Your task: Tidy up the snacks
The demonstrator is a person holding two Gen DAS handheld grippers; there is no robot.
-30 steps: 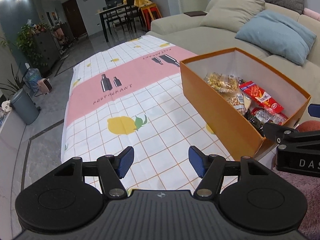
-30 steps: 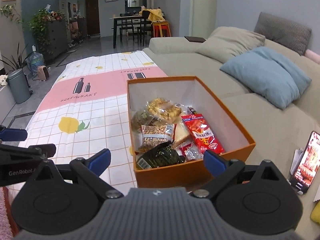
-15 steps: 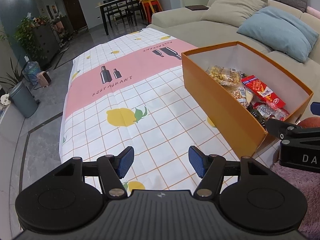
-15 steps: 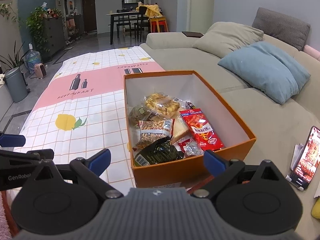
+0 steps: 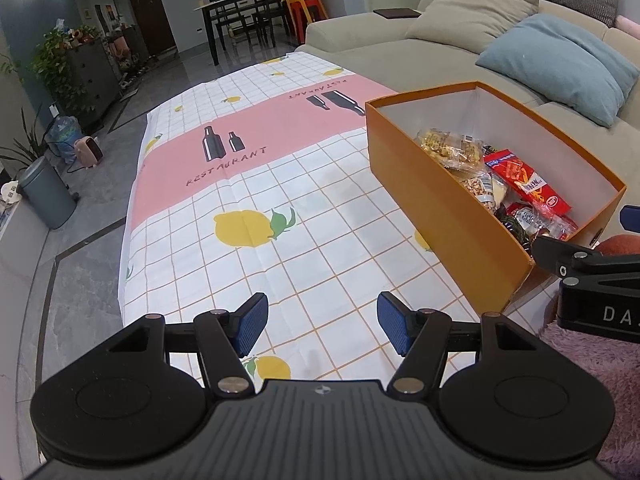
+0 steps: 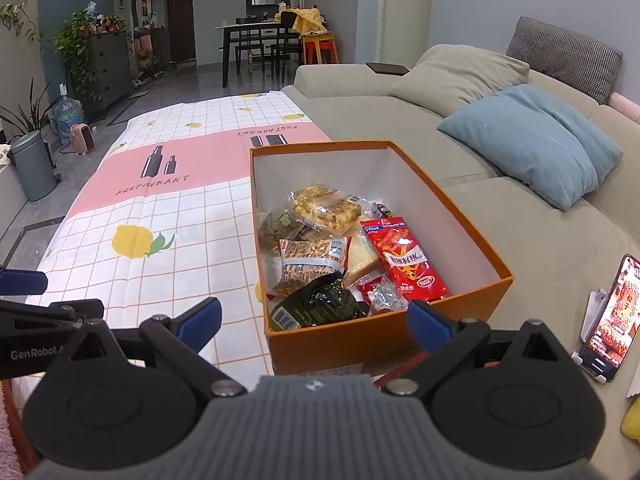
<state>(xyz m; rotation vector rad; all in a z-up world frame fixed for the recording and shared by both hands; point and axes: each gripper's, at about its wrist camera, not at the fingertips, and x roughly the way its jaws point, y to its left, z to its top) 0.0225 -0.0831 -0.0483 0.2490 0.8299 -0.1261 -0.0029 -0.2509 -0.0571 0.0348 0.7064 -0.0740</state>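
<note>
Left tool (image 5: pixel 322 328) spread, nothing between its blue pads, held over the checked cloth. Right tool (image 6: pixel 314 324) spread wider, empty, at the near end of the orange box (image 6: pixel 472 224). Box open-topped, on the right edge of the worktop (image 5: pixel 248 184), beside the sofa (image 6: pixel 400 120). Snack packets (image 6: pixel 332 256) heaped in its near half: red packet (image 6: pixel 404 258), black packet (image 6: pixel 320 306), clear bags. Cloth white-gridded, lemon prints, pink band. Blue cushion (image 6: pixel 532 140) on sofa; phone (image 6: pixel 612 320) propped on the seat. Dining table (image 6: pixel 260 40), potted plants (image 6: pixel 80 48), grey bin (image 6: pixel 32 164) beyond.

Matt cardboard box (image 6: pixel 472 236) holds glossy plastic snack packets (image 6: pixel 404 258)
</note>
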